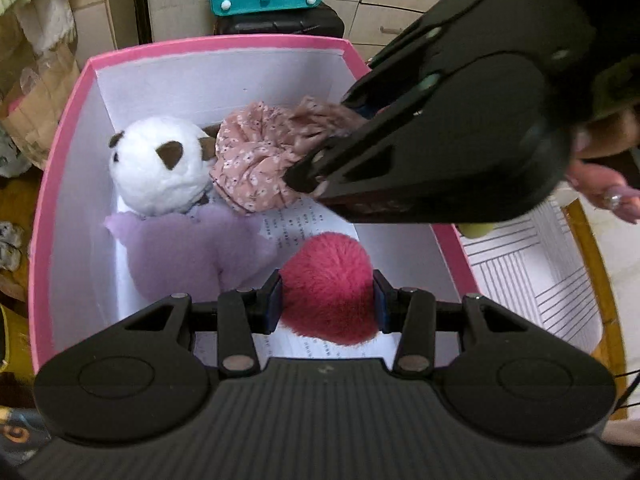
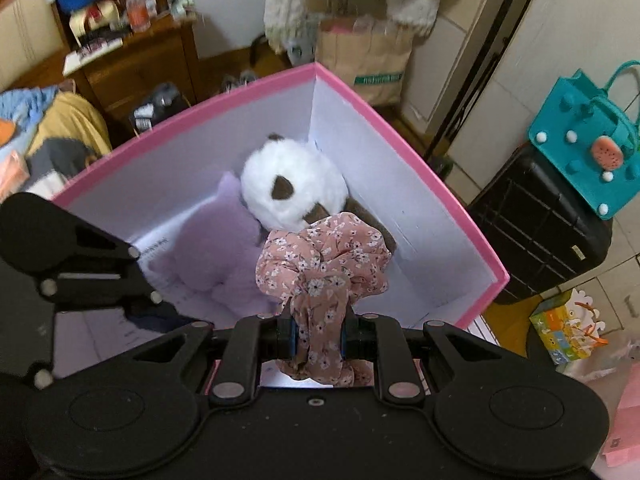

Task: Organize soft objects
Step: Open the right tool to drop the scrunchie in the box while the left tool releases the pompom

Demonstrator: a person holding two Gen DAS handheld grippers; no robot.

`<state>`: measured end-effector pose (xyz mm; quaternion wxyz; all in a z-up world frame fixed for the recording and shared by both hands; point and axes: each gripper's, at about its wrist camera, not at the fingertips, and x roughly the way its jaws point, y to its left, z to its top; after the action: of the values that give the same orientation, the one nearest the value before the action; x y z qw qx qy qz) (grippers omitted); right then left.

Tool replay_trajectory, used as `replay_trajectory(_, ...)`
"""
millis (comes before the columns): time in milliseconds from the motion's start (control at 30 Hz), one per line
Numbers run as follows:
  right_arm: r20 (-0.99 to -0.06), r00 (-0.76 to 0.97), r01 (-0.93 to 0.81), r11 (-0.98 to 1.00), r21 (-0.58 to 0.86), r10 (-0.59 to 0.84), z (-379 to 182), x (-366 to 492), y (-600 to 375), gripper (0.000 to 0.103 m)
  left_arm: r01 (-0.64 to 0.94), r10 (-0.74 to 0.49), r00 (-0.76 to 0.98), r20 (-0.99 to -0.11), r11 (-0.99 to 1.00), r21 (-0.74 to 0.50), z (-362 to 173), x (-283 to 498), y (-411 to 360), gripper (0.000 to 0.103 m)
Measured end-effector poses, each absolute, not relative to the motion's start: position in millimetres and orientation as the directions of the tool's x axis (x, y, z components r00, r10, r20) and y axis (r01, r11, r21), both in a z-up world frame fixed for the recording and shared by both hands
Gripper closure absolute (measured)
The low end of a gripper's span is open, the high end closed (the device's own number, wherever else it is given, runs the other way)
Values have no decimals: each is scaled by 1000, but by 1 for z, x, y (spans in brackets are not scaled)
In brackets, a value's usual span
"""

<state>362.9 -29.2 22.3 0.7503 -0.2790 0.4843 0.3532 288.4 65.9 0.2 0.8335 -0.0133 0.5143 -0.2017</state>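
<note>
A pink box (image 1: pixel 60 168) with white inner walls holds a white plush head with brown patches (image 1: pixel 160 168), a lilac plush (image 1: pixel 188 248) and a printed sheet. My left gripper (image 1: pixel 326 300) is shut on a red fluffy pompom (image 1: pixel 328 284) low inside the box. My right gripper (image 2: pixel 318 336) is shut on a pink floral scrunchie (image 2: pixel 324 264) and holds it over the box beside the white plush (image 2: pixel 292 188). The right gripper also shows in the left wrist view (image 1: pixel 320 160), with the scrunchie (image 1: pixel 256 156) hanging from it. The left gripper's body shows at the left of the right wrist view.
The box (image 2: pixel 400 136) stands on a striped surface (image 1: pixel 520 272). A teal felt bag (image 2: pixel 592 152) sits on a black suitcase (image 2: pixel 536 224) behind it. A brown paper bag (image 2: pixel 364 60), a wooden cabinet (image 2: pixel 132 64) and clutter surround the box.
</note>
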Motion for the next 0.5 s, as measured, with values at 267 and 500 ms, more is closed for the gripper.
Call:
replay_trajectory(267,-939,263,-797,598,-83,220,11,384,-25,72,283,-364,358,-860,920,-271,-15,312,64,59)
replay_trajectory(500,-930,284,-787,611,-86,235,15,385,-34,68,258,-344,346,-873,929,-264,-17,323,64,53)
